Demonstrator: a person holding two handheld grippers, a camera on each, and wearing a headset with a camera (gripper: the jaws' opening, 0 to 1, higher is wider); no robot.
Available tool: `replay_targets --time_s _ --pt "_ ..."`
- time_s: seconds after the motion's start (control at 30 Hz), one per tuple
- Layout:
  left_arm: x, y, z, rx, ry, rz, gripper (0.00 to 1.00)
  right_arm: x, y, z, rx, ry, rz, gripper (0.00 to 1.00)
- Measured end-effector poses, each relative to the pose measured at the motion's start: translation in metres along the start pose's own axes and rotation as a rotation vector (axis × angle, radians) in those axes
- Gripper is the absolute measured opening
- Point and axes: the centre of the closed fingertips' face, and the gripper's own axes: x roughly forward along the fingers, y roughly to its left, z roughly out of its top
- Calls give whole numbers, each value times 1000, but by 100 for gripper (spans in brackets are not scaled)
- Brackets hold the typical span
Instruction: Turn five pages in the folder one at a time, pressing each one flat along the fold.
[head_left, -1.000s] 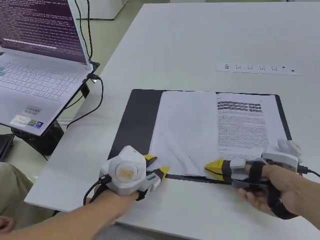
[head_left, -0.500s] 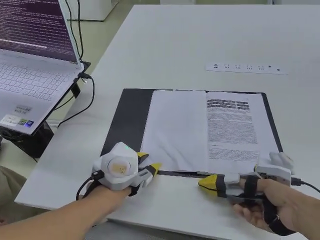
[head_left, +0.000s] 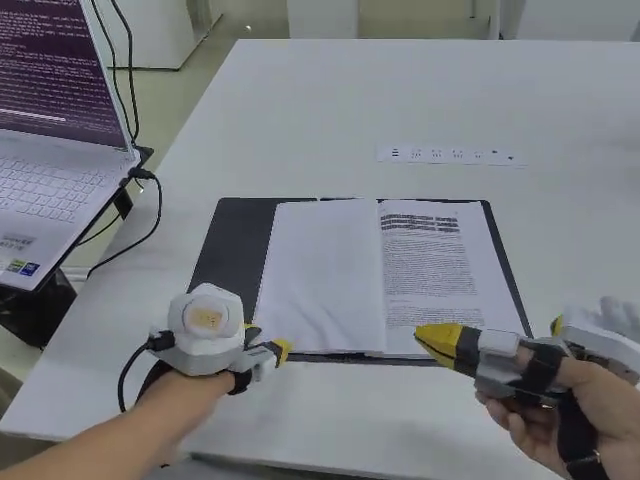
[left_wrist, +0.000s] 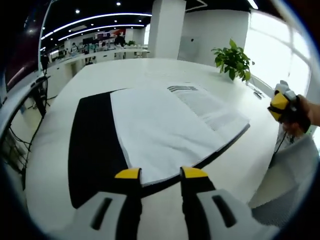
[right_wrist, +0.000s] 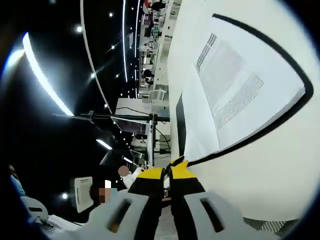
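Just one folder (head_left: 236, 250); left gripper (left_wrist: 161, 173) jaws apart, right gripper (right_wrist: 168, 172) jaws together.

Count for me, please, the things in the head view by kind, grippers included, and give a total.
Folder: 1
Laptop: 1
Power strip: 1
Grippers: 2, the left gripper and the right gripper
Total: 5

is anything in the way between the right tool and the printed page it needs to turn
Nothing visible does. The right tool is shut at the near edge of the printed page, with no object between them.
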Motion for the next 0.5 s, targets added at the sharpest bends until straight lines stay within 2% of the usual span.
replay_targets --time_s 0.07,0.13,0.17,0.2,0.23,0.33,0.43,0.5 --pt "-12 -4 7 -24 -14 -4 31 -16 14 3 -16 -24 11 7" --pt "-24 -6 16 -43 -43 -4 33 -30 17 18 -72 -111 -25 18" --pt "-29 -6 20 -53 -55 -2 34 -39 18 24 -120 -148 -59 22" --pt "-36 -7 24 -70 -68 2 35 -44 18 26 -164 -160 -87 25" --pt "-41 -7 27 -71 -82 3 37 -52 18 29 -216 -181 -134 26" --pt "-55 -8 33 -72 -95 16 45 -66 20 37 -352 -233 -219 34" --pt "-71 -9 39 -58 -132 50 57 -78 26 47 -515 -296 -289 43" --pt "-76 -11 41 -75 -148 51 67 -85 23 52 -616 -328 -337 50"
